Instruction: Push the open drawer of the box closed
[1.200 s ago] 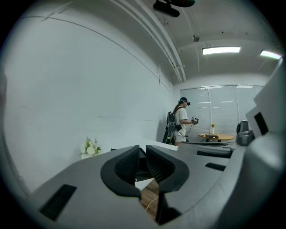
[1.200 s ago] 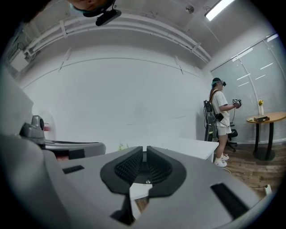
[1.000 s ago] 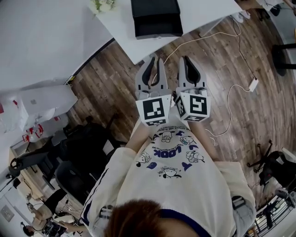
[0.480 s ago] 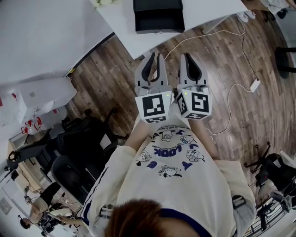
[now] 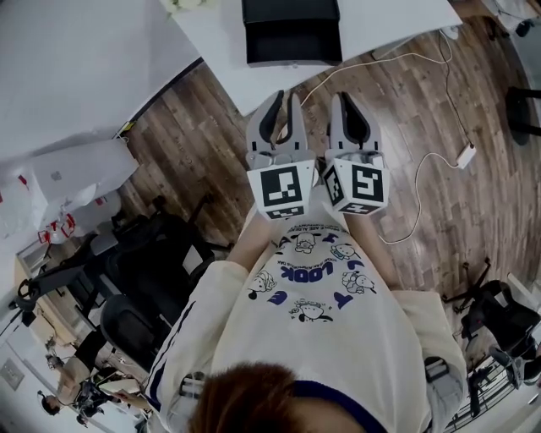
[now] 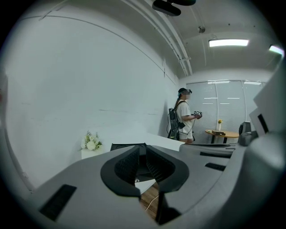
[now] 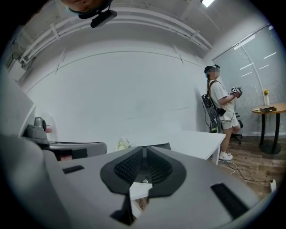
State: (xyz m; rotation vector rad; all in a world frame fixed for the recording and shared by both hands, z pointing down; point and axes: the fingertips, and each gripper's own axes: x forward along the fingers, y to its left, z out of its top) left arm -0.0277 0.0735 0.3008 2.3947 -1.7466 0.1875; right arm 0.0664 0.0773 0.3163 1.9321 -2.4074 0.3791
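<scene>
A black box (image 5: 292, 30) stands on the white table (image 5: 389, 21) at the top of the head view, its open drawer (image 5: 293, 51) pulled out toward me. My left gripper (image 5: 281, 95) and right gripper (image 5: 340, 97) are held side by side over the wooden floor, just short of the table's edge and apart from the box. Both are shut, tips together, with nothing between them. In the left gripper view the box (image 6: 119, 146) shows behind the joined tips of the left gripper (image 6: 145, 145). The right gripper (image 7: 144, 147) partly hides the box (image 7: 164, 146).
White flowers (image 5: 190, 5) sit on the table left of the box. A white cable (image 5: 423, 161) with an adapter (image 5: 463, 155) lies on the floor to the right. Dark office chairs (image 5: 152, 262) stand at lower left. Another person (image 6: 184, 114) stands far off by a round table (image 6: 221, 133).
Both grippers have edged slightly forward toward the table edge, still side by side and shut. The box and drawer have not moved.
</scene>
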